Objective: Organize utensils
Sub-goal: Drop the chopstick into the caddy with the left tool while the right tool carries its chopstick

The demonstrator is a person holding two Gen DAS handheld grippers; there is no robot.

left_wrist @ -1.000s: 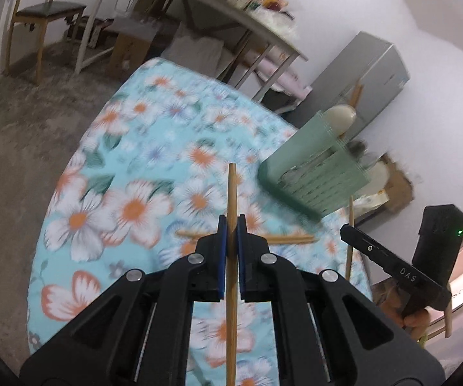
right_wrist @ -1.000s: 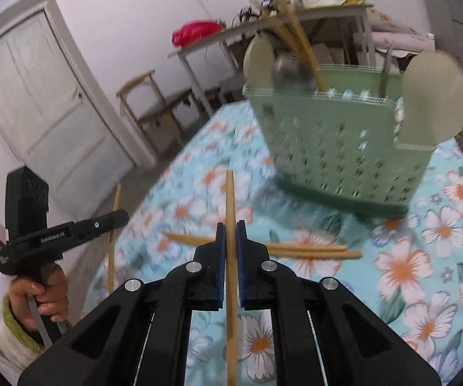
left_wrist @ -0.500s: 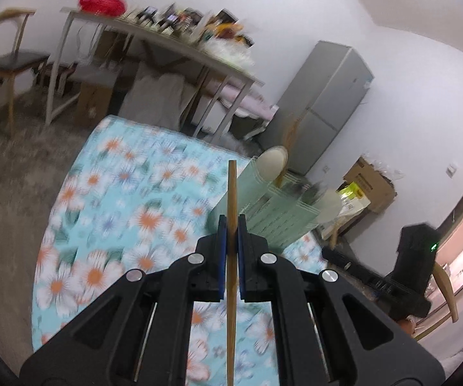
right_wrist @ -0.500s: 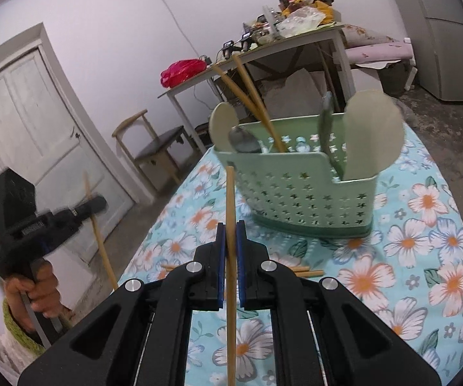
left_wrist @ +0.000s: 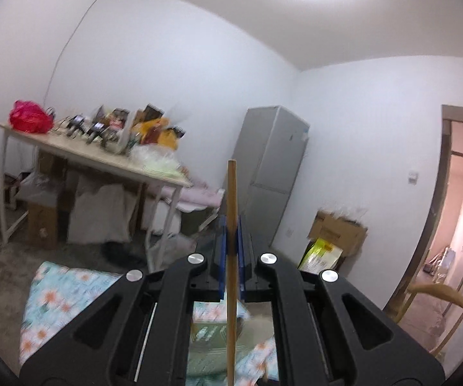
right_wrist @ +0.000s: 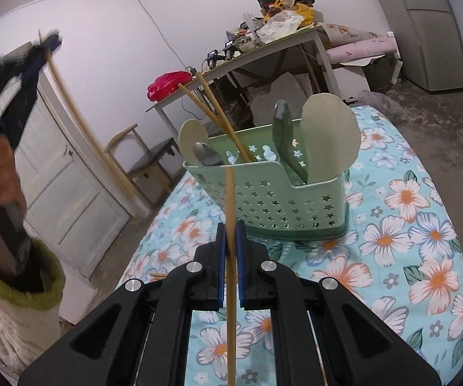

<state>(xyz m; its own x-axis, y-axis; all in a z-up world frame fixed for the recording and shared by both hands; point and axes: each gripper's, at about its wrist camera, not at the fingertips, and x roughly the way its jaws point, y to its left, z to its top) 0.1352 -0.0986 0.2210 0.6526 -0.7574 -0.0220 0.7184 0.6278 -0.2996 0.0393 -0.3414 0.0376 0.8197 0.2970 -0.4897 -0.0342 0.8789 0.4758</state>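
A: Where do the chopsticks stand?

B: Each gripper is clamped tight on one. The right gripper [right_wrist: 230, 244] pinches a chopstick [right_wrist: 229, 212] between its blue pads, the tip reaching toward the green basket [right_wrist: 273, 206]. The left gripper [left_wrist: 230, 244] is closed on another chopstick [left_wrist: 231, 199] the same way.

A: And the basket?

B: It stands upright on the flowered tablecloth [right_wrist: 408, 257], just ahead of the right gripper. Two chopsticks [right_wrist: 218, 119] already lean out of one compartment with a spoon [right_wrist: 207, 154] beside them; a second spoon [right_wrist: 282, 132] sits in the other.

A: What has changed in the last second?

B: The left gripper has swung up sharply. A second ago its camera looked down on the cloth and loose chopsticks; now it faces the far wall, the cluttered table [left_wrist: 109, 160] and the fridge [left_wrist: 273, 167], with the basket only glimpsed below its fingers. The right has merely drifted, the basket sitting a little farther off.

A: Meaning?

B: Both pickups look done. I'd judge the left is raised to drop its chopstick in from above. At least one chopstick end [right_wrist: 158, 275] remains on the cloth.
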